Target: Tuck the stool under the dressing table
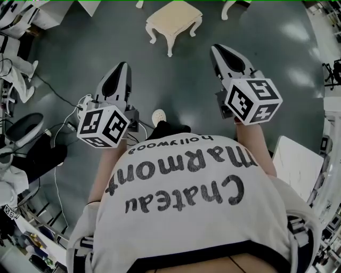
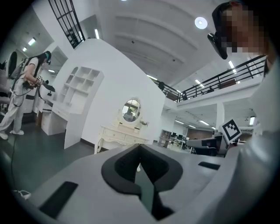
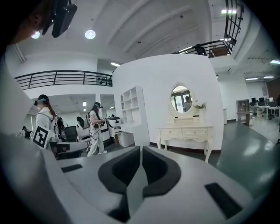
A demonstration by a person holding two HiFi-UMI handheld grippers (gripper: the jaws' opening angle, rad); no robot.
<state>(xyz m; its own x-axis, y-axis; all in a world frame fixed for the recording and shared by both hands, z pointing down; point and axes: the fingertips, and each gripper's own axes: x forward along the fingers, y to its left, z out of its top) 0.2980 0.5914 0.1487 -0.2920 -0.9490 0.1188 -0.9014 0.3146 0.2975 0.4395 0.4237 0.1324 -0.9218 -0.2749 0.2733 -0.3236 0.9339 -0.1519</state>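
A cream stool (image 1: 173, 21) with curved legs stands on the dark floor ahead of me, in the head view's top centre. Behind it only two white legs of the dressing table (image 1: 226, 9) show at the top edge. My left gripper (image 1: 124, 65) and right gripper (image 1: 215, 48) are held out side by side short of the stool, both shut and empty, touching nothing. The left gripper view shows its shut jaws with the cream dressing table (image 2: 122, 135) and oval mirror (image 2: 131, 109) far off. The right gripper view shows the same table (image 3: 186, 133) closer.
Cables (image 1: 64, 128) and a dark chair (image 1: 24, 128) lie on the floor at my left, a white board (image 1: 298, 165) at my right. A white shelf unit (image 3: 131, 109) stands left of the dressing table. Other people (image 3: 94, 129) work further left.
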